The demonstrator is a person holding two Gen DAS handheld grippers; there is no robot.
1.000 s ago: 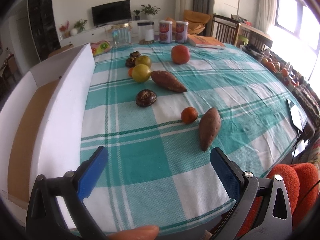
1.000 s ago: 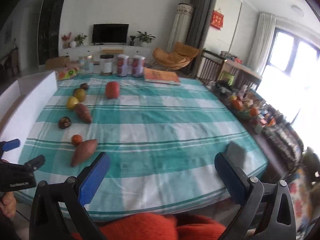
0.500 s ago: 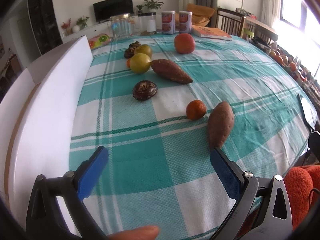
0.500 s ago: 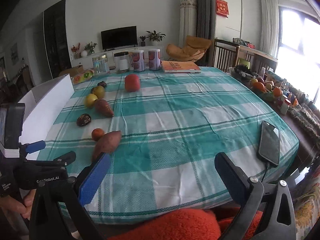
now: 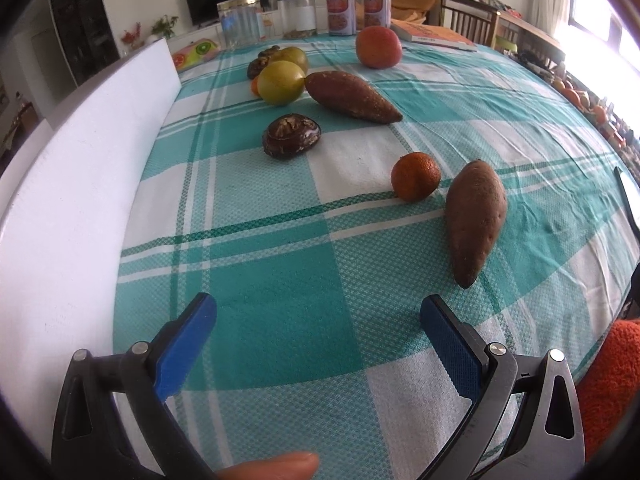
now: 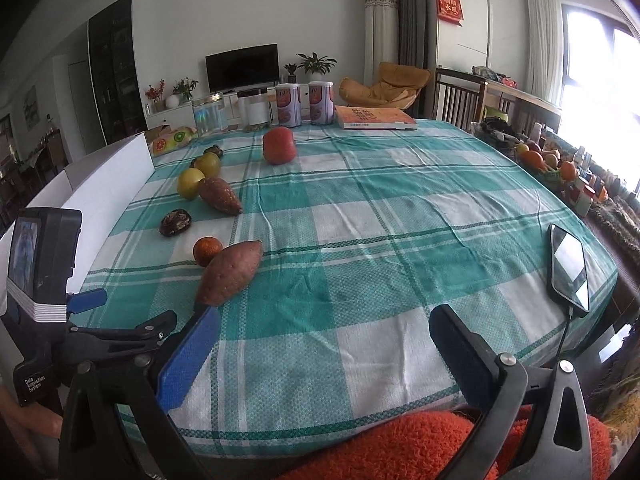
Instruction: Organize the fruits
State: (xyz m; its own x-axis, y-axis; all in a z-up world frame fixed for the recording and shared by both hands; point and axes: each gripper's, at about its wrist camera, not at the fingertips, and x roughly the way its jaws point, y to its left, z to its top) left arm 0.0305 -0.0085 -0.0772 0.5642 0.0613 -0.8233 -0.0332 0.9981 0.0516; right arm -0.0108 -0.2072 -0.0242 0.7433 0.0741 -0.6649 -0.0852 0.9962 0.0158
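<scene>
Produce lies loose on the teal checked tablecloth (image 5: 280,320). Nearest is a sweet potato (image 5: 474,216) with a small orange (image 5: 415,176) touching its far end. Farther off lie a dark brown mushroom (image 5: 291,136), a second sweet potato (image 5: 352,96), two yellow-green fruits (image 5: 281,82) and a red fruit (image 5: 378,47). My left gripper (image 5: 316,312) hovers open and empty over the cloth, short of the near sweet potato. My right gripper (image 6: 324,320) is open and empty near the table's front edge; the near sweet potato (image 6: 230,266) lies just beyond its left finger.
A white box (image 5: 80,184) with a tall wall runs along the table's left side. Jars and cans (image 6: 288,105) and a book (image 6: 374,117) stand at the far edge. A phone (image 6: 568,266) lies at the right edge. An orange chair cushion (image 6: 420,444) sits below.
Both grippers have moved forward over the table, so the fruits appear closer and larger. The left gripper has come lower toward the cloth. Nothing was picked up.
</scene>
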